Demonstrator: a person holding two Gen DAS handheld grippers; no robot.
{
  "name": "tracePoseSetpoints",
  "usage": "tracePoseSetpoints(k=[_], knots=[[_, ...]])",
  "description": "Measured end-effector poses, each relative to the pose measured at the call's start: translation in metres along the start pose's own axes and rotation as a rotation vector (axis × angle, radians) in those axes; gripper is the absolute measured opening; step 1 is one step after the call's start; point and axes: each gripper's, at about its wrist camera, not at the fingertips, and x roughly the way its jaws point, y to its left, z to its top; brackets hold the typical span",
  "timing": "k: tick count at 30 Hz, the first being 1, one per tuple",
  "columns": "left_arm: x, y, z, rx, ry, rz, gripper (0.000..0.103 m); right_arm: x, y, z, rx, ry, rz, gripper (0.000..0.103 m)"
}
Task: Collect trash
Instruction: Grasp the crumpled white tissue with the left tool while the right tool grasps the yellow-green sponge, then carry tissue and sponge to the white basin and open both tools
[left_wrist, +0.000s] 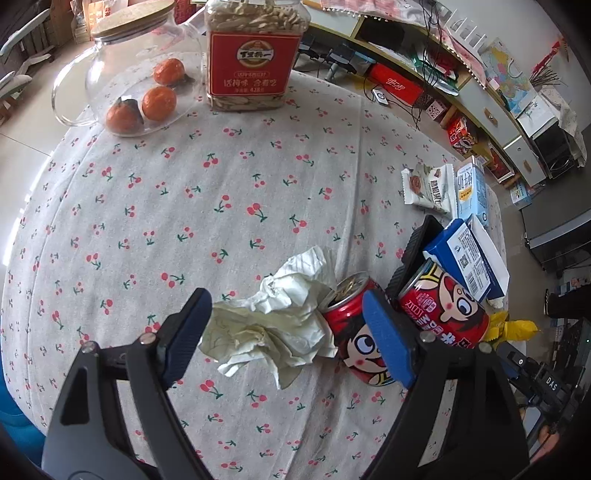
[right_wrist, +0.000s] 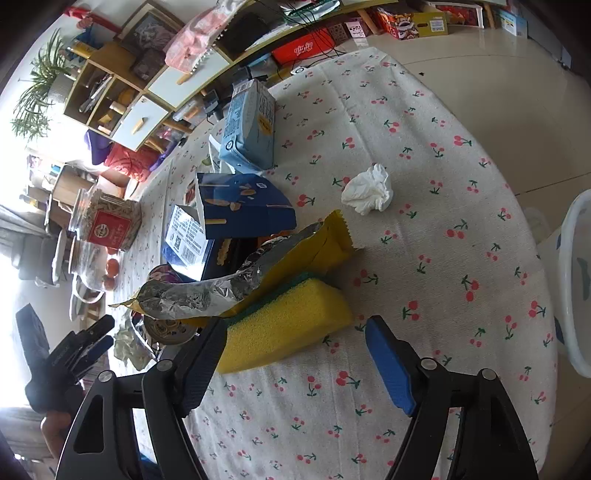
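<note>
Left wrist view shows your left gripper (left_wrist: 284, 328) spread wide around the crumpled tissue (left_wrist: 273, 325) beside the red can (left_wrist: 351, 332), poised to pinch, while your right gripper (right_wrist: 295, 354), equally wide and empty, frames the yellow sponge (right_wrist: 284, 328).

Round table covered by a cherry-print cloth (left_wrist: 236, 206), on which are laid a crumpled tissue (left_wrist: 273, 325), two red cans (left_wrist: 354, 332), a snack wrapper (left_wrist: 430, 188), a milk carton (right_wrist: 251, 125), a blue box (right_wrist: 240, 206), a yellow sponge (right_wrist: 284, 328), a foil bag (right_wrist: 236, 280), a seed jar (left_wrist: 255, 55), a glass jug (left_wrist: 140, 81).
</note>
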Motion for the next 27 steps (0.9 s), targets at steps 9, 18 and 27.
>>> tracePoseSetpoints(k=[9,18,27], knots=[[0.024,0.004,-0.006,0.000,0.058,0.068,0.062,-0.001,-0.003,-0.008,0.012,-0.007,0.058,0.031],[0.007,0.016,-0.014,-0.039,0.007,0.018,0.025,-0.023,-0.004,-0.013,-0.031,-0.055,0.088,0.018],[-0.050,0.017,-0.023,-0.064,-0.180,-0.084,0.023,-0.055,-0.011,-0.016,-0.042,-0.128,0.071,0.016]])
